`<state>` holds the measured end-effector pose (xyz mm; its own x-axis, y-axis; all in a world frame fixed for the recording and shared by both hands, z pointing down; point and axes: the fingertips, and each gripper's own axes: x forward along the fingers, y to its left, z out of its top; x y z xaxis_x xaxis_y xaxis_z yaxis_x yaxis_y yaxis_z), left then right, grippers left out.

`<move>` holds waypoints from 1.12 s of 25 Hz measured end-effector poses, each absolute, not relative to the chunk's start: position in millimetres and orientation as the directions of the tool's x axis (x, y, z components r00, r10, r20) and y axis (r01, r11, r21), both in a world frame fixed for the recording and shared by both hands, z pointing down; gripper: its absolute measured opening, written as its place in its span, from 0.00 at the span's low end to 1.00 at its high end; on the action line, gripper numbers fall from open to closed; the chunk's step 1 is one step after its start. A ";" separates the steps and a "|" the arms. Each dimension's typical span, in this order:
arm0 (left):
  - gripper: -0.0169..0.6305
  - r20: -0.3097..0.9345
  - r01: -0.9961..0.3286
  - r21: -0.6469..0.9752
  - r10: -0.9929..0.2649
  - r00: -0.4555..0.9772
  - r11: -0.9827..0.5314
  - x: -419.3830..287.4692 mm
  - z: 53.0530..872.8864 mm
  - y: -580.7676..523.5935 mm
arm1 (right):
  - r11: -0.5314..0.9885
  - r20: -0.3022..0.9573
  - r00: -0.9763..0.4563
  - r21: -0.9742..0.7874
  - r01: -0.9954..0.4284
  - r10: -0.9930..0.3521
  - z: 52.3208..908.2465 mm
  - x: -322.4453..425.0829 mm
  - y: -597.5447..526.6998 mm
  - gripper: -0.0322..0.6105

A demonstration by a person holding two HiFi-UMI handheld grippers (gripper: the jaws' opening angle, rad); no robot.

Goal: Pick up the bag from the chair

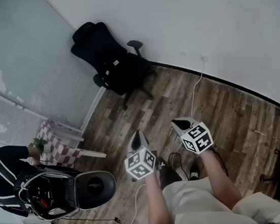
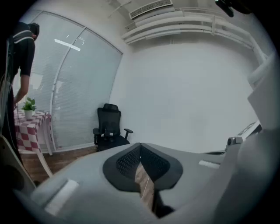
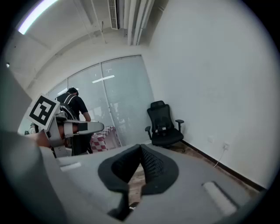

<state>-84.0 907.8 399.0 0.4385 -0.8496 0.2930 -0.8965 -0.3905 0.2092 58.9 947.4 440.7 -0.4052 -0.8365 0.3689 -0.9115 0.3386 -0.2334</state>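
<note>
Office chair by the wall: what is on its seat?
On the office chair lies a dark bundle with a small pale patch, likely the bag. It is black against black, so its outline cannot be made out.

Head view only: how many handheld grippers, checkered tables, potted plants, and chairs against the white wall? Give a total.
Grippers: 2, left gripper, right gripper
Checkered table: 1
Potted plant: 1
Chair against the wall: 1
Total: 5
</note>
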 end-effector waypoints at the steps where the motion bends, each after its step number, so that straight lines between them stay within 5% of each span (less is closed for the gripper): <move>1: 0.04 0.298 -0.897 0.209 -0.849 0.437 -0.388 -80.7 398.8 907.4 | 0.335 0.363 -0.404 -0.239 -0.911 -0.840 438.2 63.2 945.0 0.05; 16: 0.04 0.323 -0.896 0.148 -0.836 0.445 -0.420 -97.5 416.9 853.5 | 0.359 0.415 -0.408 -0.193 -0.913 -0.813 456.5 42.7 872.5 0.05; 28: 0.04 0.291 -0.908 0.191 -0.862 0.415 -0.372 -177.1 412.1 686.2 | 0.372 0.421 -0.366 -0.072 -0.926 -0.830 444.1 -16.9 711.9 0.05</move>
<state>-177.1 686.2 412.1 0.4147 -0.8620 0.2914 -0.9082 -0.3722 0.1914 -16.9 711.9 444.1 -0.3659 -0.8302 0.4206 -0.9256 0.3717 -0.0716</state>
